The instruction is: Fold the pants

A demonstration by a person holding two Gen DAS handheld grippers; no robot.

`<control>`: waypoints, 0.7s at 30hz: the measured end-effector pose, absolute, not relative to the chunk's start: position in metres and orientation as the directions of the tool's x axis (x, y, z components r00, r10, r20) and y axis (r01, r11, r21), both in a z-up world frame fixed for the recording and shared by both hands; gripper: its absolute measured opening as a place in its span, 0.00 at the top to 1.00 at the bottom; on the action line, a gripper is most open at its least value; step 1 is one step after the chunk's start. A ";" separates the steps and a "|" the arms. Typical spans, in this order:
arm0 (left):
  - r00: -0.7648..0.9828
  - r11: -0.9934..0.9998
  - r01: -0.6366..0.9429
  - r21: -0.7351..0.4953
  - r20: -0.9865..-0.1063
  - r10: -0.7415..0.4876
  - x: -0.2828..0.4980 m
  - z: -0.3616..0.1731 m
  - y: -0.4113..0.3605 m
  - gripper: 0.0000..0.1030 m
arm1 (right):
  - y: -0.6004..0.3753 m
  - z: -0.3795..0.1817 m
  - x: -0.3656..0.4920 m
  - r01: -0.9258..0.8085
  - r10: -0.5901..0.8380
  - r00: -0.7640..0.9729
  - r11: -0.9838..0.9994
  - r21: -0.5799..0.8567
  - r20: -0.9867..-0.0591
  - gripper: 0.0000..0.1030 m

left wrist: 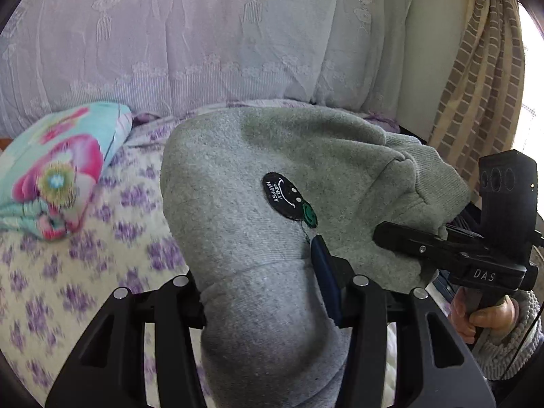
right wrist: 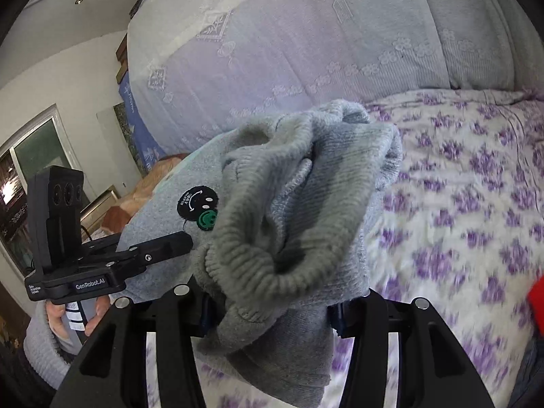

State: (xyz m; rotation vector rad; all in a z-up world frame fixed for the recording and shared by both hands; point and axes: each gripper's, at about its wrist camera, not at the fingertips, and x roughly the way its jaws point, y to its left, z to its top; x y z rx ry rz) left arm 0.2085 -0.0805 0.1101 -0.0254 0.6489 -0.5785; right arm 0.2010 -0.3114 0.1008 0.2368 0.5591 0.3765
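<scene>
Now I have the grey fleece pants with a black oval patch (left wrist: 272, 176) lifted clear of the purple-flowered bedspread (left wrist: 68, 272), each gripper pinching a bunch of cloth. My left gripper (left wrist: 268, 302) clamps fabric at 6 o'clock; my right gripper (right wrist: 272, 309) grips the ribbed waistband. I judge this the lift before a fold; next I must carry both edges across evenly. Only the left view shows the floral turquoise pillow (left wrist: 61, 170) at 9 o'clock.
</scene>
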 end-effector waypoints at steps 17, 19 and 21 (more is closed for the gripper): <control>0.681 0.958 0.255 -0.134 -0.678 -0.276 0.434 -0.043 -0.106 0.09 | -0.338 -0.034 0.431 -0.028 0.106 0.777 0.990 0.135 -0.620 0.09; 0.671 0.948 0.254 -0.191 -0.672 -0.314 0.434 -0.038 -0.092 0.09 | -0.348 -0.028 0.421 0.013 0.095 0.803 0.984 0.178 -0.589 0.09; 0.731 0.968 0.198 -0.156 -0.635 -0.251 0.421 -0.025 -0.082 0.11 | -0.355 -0.011 0.405 0.049 0.063 0.855 0.978 0.201 -0.515 0.12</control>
